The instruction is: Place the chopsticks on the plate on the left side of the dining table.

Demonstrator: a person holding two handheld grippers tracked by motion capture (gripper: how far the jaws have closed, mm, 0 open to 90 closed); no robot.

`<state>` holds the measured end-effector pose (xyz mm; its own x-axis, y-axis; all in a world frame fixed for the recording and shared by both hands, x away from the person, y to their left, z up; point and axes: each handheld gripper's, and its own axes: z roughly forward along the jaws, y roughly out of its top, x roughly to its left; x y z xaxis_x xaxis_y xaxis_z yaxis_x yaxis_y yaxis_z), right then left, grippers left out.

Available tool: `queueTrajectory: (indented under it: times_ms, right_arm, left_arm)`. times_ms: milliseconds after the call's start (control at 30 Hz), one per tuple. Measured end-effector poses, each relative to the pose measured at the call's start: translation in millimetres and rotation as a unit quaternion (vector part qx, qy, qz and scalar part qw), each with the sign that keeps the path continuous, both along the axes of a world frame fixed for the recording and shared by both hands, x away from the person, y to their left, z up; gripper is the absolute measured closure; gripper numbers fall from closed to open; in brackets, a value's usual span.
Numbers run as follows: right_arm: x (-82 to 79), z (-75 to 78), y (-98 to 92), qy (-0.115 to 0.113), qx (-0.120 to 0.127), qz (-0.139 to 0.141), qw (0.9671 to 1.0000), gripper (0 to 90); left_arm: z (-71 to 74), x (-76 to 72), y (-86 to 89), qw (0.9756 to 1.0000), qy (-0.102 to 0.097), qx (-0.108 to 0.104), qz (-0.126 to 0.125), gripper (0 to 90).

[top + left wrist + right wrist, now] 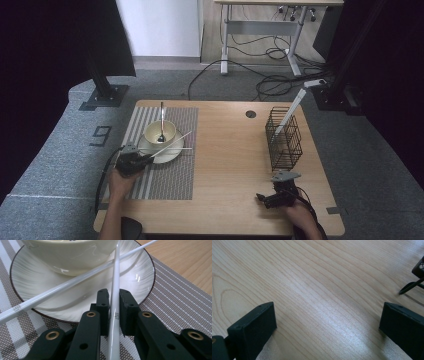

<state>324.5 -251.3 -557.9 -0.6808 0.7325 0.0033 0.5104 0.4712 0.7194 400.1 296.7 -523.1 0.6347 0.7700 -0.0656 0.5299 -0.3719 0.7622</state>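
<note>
Left hand-held gripper [113, 312] pinches one chopstick [115, 290] at the plate's [146, 277] rim, seemingly to lift it; right hand-held gripper [327, 322] idles wide open, empty, far from the plate.

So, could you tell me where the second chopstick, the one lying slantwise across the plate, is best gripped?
Grip the second chopstick at its near end, which overhangs the plate rim above the placemat. Come from above, jaws astride the thin shaft, clear of the bowl.

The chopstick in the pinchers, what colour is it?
White. The chopstick between the left gripper jaws shows best in the left gripper view.
</note>
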Motion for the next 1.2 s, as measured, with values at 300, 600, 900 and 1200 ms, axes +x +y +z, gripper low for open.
queueTrajectory:
  times_ms: [300,600,900,1200]
  right_arm:
    - [0.0,-0.2,0.7,0.001,0.0,0.0,1.0,0.0]
    - [0.1,-0.1,0.7,0.002,-0.001,0.001,1.0,0.0]
    - [0.1,-0.2,1.0,0.001,-0.001,0.001,1.0,0.0]
    - [0.3,-0.1,1.3,0.001,-0.001,0.002,1.0,0.0]
  left_arm:
    - [-1.0,2.1,1.3,0.9998,0.001,0.005,0.019,73.3]
    - [-2.5,2.6,2.3,0.999,-0.002,0.01,0.044,67.1]
    - [-2.2,1.2,2.8,0.9985,-0.01,0.017,0.052,63.9]
    - [-0.8,-0.1,6.8,0.9969,-0.014,0.003,0.077,60.0]
